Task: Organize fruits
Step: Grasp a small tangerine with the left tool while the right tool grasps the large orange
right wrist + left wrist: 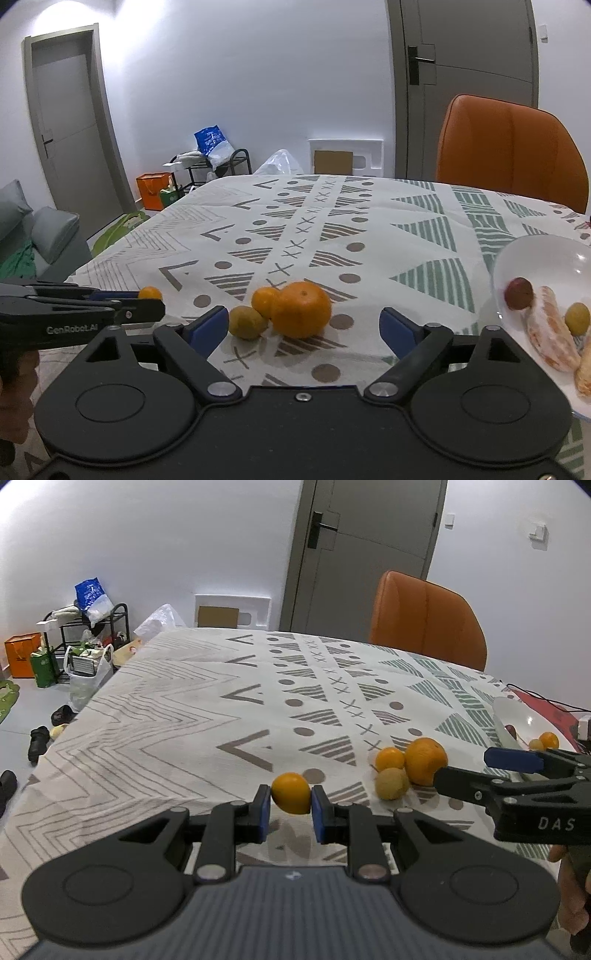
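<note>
The left claw is pinching a small orange, held just above the cloth. The plate lies far to its right, past 3 fruits that sit touching: a big orange, a little orange and a pale yellow one. The right claw is spread wide, empty, with the 3 fruits right in front of it, so it is nearer them and the plate. An orange chair waits behind the table.
</note>
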